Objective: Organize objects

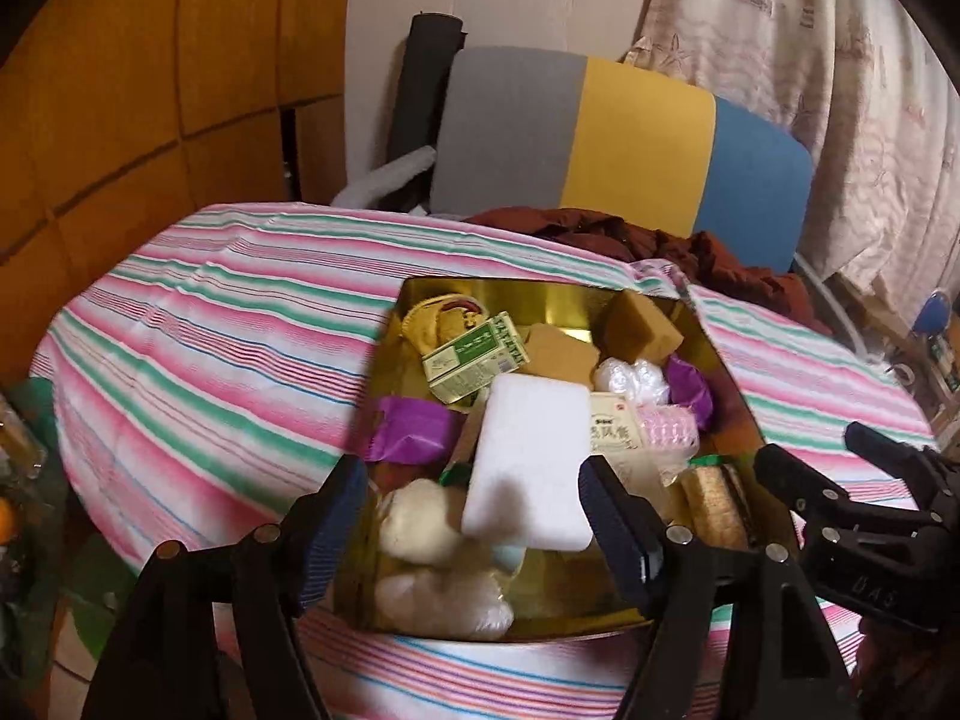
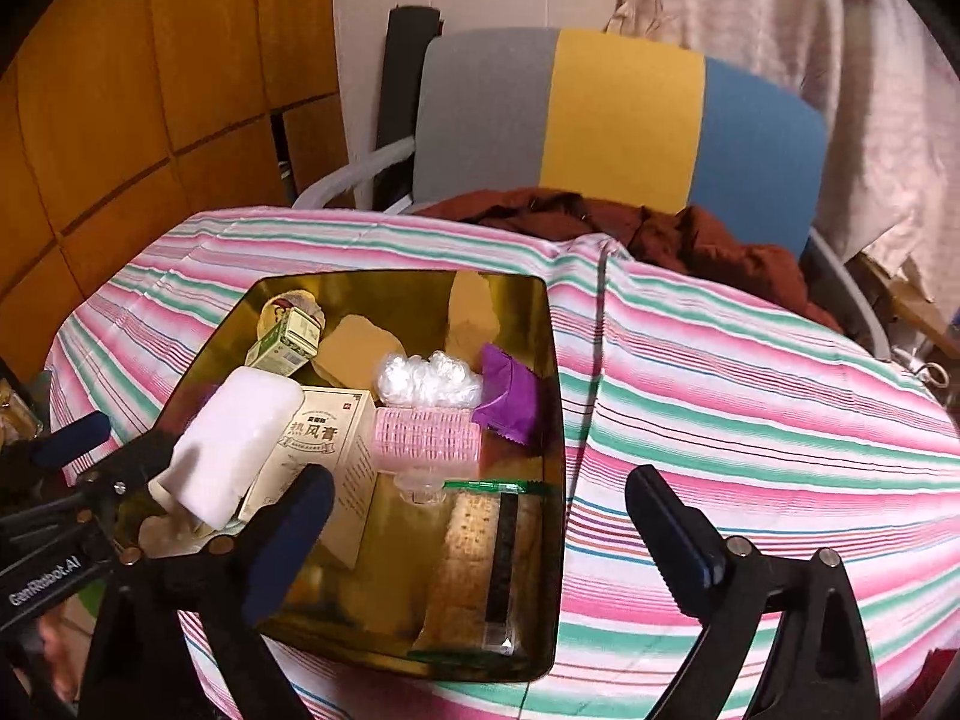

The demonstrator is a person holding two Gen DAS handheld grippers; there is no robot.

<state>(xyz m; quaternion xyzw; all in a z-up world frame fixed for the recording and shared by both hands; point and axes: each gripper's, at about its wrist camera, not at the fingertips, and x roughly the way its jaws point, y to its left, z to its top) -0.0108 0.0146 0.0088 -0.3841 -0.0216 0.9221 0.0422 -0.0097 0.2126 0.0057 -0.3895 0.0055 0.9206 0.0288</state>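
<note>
The left gripper (image 1: 474, 510) hangs over the near-left part of the gold tin (image 1: 606, 291), jaws spread wide with the white sponge (image 1: 528, 462) lying between them; whether a pad touches it I cannot tell. The sponge is tilted, propped on the purple packet (image 1: 414, 426) and cream box (image 2: 327, 438) (a loose heap, nothing flat). A careless squeeze would likely tip it off or shove the green carton (image 1: 474, 357) aside. To the right, the right gripper (image 2: 480, 516) hovers spread and empty above the cracker pack (image 2: 474, 564) and striped cloth (image 2: 750, 396); dropping lower could crush the crackers or nudge the pink roller (image 2: 426, 438).
</note>
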